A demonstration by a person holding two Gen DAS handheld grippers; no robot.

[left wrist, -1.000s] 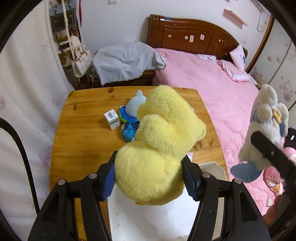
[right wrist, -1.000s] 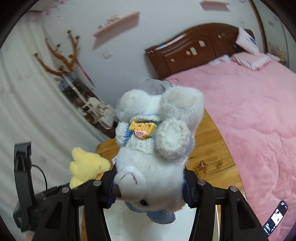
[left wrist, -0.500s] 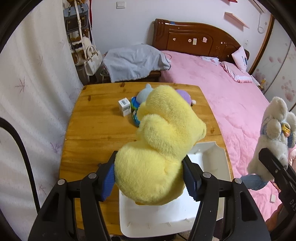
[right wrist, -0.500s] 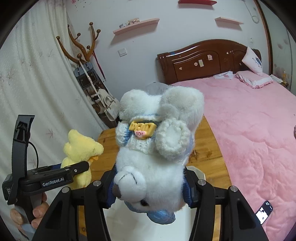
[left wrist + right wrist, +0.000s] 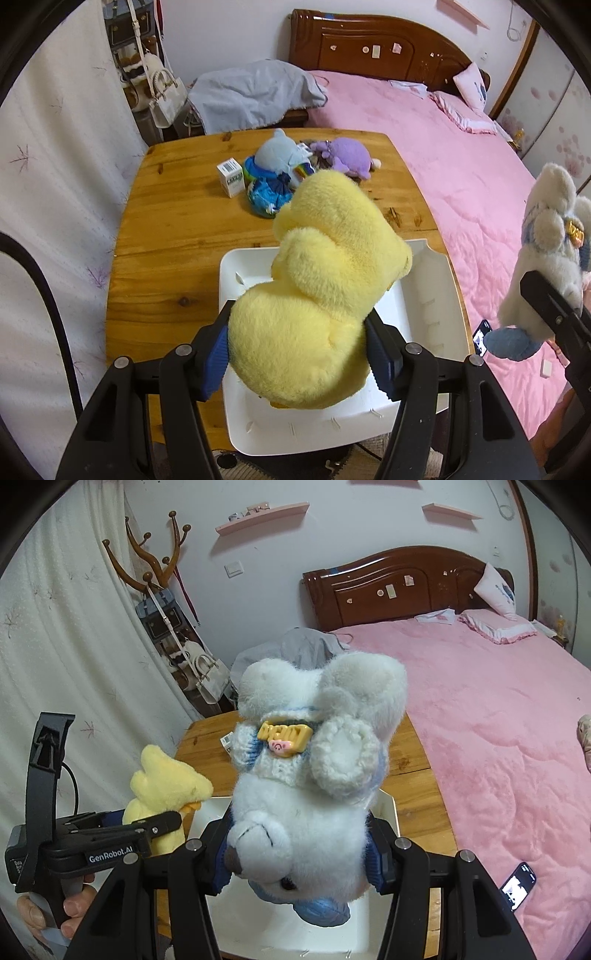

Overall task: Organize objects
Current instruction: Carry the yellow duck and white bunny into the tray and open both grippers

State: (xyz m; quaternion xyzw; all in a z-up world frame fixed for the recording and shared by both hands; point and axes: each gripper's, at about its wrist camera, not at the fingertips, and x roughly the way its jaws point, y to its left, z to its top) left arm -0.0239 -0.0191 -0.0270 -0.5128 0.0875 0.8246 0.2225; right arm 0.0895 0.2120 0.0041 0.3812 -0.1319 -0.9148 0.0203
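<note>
My left gripper [image 5: 297, 354] is shut on a yellow plush duck [image 5: 321, 295] and holds it above a white tray [image 5: 428, 291] at the near edge of the wooden table [image 5: 173, 236]. My right gripper [image 5: 301, 860] is shut on a white plush bear [image 5: 317, 775] in a knitted blue-white top, held upside down above the same tray [image 5: 388, 808]. The bear also shows at the right of the left wrist view [image 5: 550, 247]. The duck and left gripper show at the left of the right wrist view [image 5: 166, 790].
On the far part of the table lie a small white box [image 5: 231, 177], a light-blue plush [image 5: 277, 158], a blue patterned toy [image 5: 267, 194] and a purple plush [image 5: 349, 157]. A pink bed [image 5: 461, 177] runs along the right. A phone [image 5: 517, 884] lies on it.
Both grippers have risen and drawn back from the table with their toys still held. More of the white tray and table shows under them now.
</note>
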